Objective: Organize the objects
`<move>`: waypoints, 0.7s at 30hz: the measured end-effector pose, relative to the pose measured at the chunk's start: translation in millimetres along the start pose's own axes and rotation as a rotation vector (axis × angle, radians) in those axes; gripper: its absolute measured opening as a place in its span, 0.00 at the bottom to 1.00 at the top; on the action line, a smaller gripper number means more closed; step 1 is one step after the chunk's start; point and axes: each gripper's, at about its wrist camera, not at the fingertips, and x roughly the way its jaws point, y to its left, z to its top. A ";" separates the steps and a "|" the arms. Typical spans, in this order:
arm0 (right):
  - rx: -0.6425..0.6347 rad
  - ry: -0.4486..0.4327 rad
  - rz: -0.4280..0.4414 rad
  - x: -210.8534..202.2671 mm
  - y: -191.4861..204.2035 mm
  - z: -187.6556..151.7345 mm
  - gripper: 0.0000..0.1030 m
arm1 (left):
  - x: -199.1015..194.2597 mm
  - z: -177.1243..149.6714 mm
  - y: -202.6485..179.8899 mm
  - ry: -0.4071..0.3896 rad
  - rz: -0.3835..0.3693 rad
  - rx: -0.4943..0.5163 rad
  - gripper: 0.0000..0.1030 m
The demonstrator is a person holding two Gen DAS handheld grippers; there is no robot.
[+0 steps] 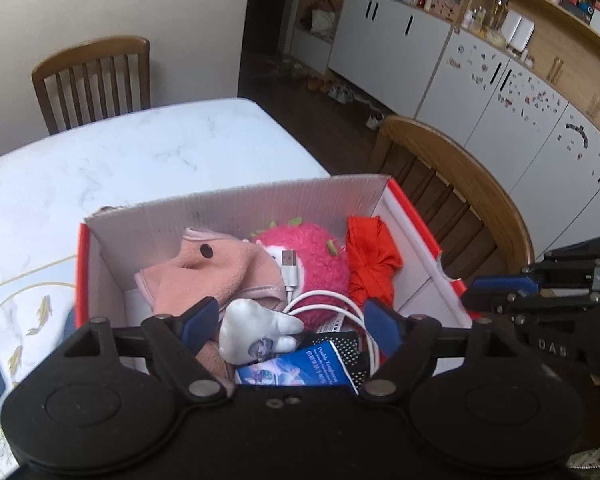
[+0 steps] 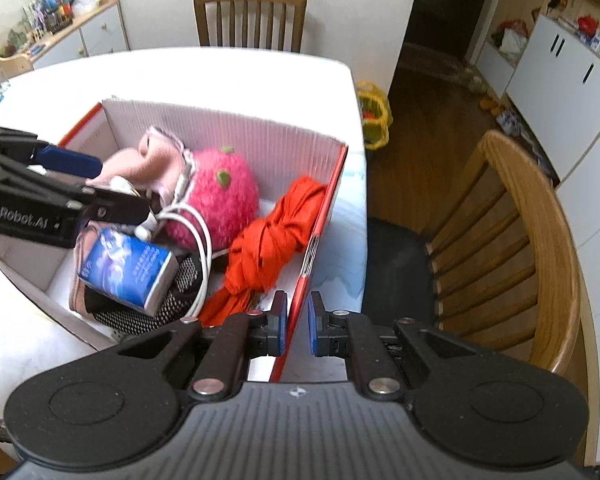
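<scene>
Left claw (image 1: 290,322) spread wide, angled down over red-and-white cardboard box (image 1: 236,208) above white tooth-shaped toy (image 1: 256,330). Right claw (image 2: 297,322) level, clenched on box's red side wall.

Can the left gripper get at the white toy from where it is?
Probably yes. The left gripper is open right above the box, and the white toy lies on top of the pile between its fingers. Only the white cable lies close beside it.
</scene>
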 end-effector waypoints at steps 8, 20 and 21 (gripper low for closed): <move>0.021 -0.097 0.066 -30.4 -2.0 5.0 0.10 | -41.0 -9.0 -3.7 -0.079 0.034 -0.006 0.87; 0.071 -0.237 0.137 -74.7 33.8 0.4 0.13 | -98.5 -31.2 11.5 -0.174 0.057 -0.016 0.99; 0.069 -0.247 0.131 -77.8 38.8 -1.0 0.16 | -102.2 -34.2 13.3 -0.182 0.063 -0.017 0.99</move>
